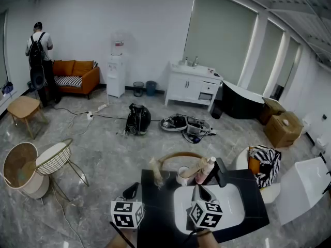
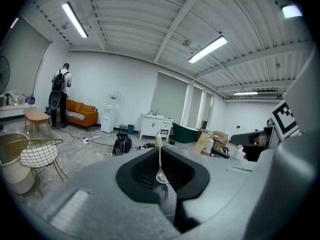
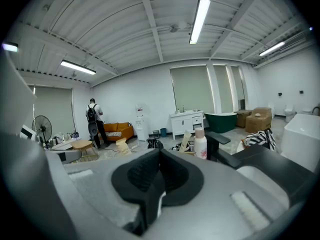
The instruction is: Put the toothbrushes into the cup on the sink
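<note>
Slippage is the risk: left hand-held gripper (image 2: 160, 180) pinches a toothbrush (image 2: 159, 151) by one end (right hand-held gripper (image 3: 158, 170) closed, empty). It could tilt and miss the cup (image 1: 183, 175).

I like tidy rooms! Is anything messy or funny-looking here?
Yes. A heap of black and white gear lies sprawled on the floor before the white cabinet, and a power strip lies loose mid-floor. Nothing looks spilled or broken.
</note>
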A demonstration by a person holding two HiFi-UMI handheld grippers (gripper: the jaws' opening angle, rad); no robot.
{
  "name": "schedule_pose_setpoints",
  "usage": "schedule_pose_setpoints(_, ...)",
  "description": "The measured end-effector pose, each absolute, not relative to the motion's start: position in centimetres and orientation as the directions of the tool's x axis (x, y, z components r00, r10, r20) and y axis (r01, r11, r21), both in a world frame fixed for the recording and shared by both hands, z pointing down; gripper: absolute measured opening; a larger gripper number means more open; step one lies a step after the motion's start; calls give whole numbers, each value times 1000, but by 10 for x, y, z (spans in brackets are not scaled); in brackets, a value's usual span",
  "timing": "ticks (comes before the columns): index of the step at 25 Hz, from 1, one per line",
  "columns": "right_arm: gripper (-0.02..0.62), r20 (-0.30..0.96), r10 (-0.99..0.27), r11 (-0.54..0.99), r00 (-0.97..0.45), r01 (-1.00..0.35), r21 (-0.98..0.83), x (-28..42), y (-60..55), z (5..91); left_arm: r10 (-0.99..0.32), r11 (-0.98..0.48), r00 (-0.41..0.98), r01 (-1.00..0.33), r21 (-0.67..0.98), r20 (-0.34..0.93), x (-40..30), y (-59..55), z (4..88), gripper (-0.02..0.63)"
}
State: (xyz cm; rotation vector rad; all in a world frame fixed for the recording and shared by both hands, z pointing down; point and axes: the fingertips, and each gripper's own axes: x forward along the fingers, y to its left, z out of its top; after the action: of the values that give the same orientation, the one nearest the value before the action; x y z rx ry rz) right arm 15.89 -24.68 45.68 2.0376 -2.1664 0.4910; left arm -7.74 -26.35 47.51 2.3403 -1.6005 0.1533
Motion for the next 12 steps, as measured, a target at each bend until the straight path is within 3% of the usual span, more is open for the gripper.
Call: schedule_pose_setpoints(12,3,333,-939,44,-84,-991,-126,158,-240,459,-891,-341,377,-924,173,255,-76,-259,473,16)
